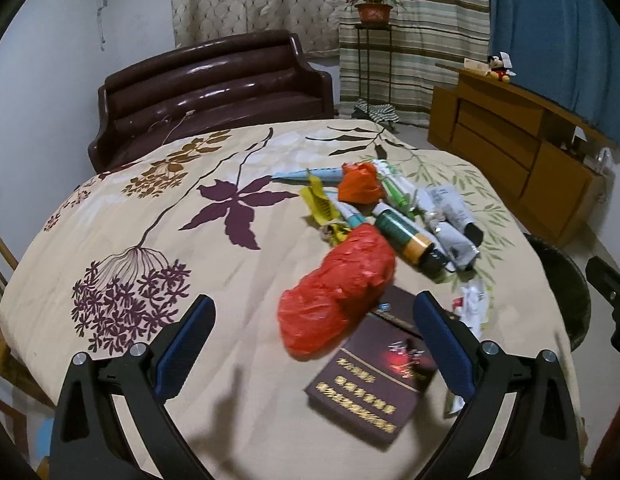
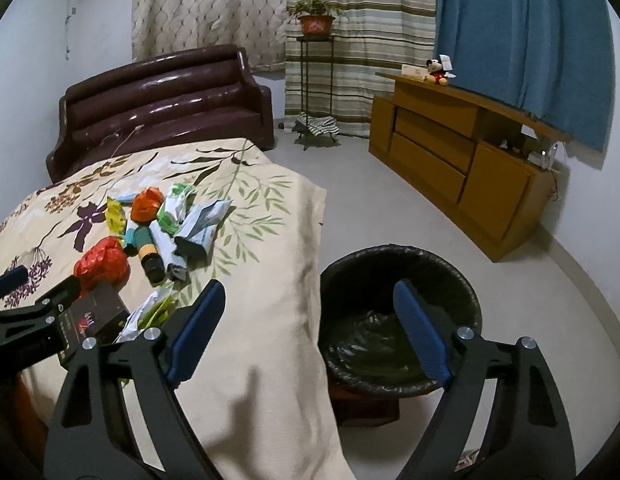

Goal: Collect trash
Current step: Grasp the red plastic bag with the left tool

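- The trash lies in a loose heap on the bed (image 1: 158, 216), on its flowered cover, toward the edge nearest the black-lined bin (image 2: 401, 264) that stands on the floor beside the bed.
- The left tongs (image 1: 313, 344) stand open over the near end of the heap, nothing pressed between the blue pads.
- Between the left fingers lies the dark maroon box (image 1: 373, 380) with gold lettering, flat on the cover; its right part sits close to the right finger, but whether they touch cannot be told.
- The crumpled red plastic bag (image 1: 337, 292) rests just beyond the left tongs, its near end overlapping the box's far corner.
- Further off are the green tube with a black cap (image 1: 409, 240), an orange wad (image 1: 359, 186), yellow wrappers (image 1: 321, 208) and grey-white tubes (image 1: 453, 220), all touching or overlapping.
- A white wrapper (image 1: 471, 304) lies just outside the left tongs' right finger.
- The right tongs (image 2: 310, 332) are open and empty, hanging over the bed's edge and the bin; the right finger is in line with the bin's mouth, the left one over the cover.
- The heap is well to the left of the right tongs.
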Motion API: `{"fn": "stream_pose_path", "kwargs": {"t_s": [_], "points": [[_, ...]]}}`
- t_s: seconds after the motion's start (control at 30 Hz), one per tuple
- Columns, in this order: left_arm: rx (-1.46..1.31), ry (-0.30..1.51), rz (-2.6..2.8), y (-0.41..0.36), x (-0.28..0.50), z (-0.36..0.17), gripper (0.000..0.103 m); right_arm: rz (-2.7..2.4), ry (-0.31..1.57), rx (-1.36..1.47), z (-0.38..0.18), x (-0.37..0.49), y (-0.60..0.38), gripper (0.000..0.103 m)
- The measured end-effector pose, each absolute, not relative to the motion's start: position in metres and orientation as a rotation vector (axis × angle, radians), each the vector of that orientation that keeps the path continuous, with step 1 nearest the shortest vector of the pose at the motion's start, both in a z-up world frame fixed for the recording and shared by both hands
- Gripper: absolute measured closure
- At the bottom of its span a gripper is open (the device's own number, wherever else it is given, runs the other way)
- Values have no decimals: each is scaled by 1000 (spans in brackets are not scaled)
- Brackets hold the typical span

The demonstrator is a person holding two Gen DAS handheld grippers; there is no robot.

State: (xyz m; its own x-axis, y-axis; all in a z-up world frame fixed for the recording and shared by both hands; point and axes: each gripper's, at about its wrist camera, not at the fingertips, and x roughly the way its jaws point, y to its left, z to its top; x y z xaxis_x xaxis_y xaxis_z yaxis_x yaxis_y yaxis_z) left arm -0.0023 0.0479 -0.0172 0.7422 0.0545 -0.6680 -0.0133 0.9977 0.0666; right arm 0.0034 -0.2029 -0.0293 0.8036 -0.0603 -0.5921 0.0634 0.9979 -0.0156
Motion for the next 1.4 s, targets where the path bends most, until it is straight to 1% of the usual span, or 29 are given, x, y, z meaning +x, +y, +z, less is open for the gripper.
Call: {"fn": "stream_pose_path", "kwargs": {"t_s": [0.23,0.27,0.37,0.57,0.6,0.63,0.73,0.77,0.97,1.3,1.4], "points": [[76,744,6,55,10,-18,9,-54,651,0,-33,8,-198,19],[83,746,-1,54,13,-18,11,-54,653,1,-34,9,-198,19],[65,783,-51,54,26,-21,32,-55,660,3,-35,12,-198,19],[88,820,-102,47,42,-28,32,-49,676,0,-39,20,-194,19],[99,819,-105,46,44,-28,34,-48,679,0,-40,22,-194,19],[105,817,-108,45,46,-28,37,-47,682,0,-41,23,-193,19],[81,825,-129,49,50,-27,52,-41,688,1,-42,27,-189,19],[71,830,-144,50,52,-27,59,-36,689,0,-42,28,-188,19],[42,826,-160,57,49,-23,62,-18,697,-15,-42,31,-177,19],[35,787,-126,81,29,-13,62,26,701,-46,-40,27,-151,19],[43,773,-102,90,25,-11,62,45,709,-59,-41,26,-141,23]]}}
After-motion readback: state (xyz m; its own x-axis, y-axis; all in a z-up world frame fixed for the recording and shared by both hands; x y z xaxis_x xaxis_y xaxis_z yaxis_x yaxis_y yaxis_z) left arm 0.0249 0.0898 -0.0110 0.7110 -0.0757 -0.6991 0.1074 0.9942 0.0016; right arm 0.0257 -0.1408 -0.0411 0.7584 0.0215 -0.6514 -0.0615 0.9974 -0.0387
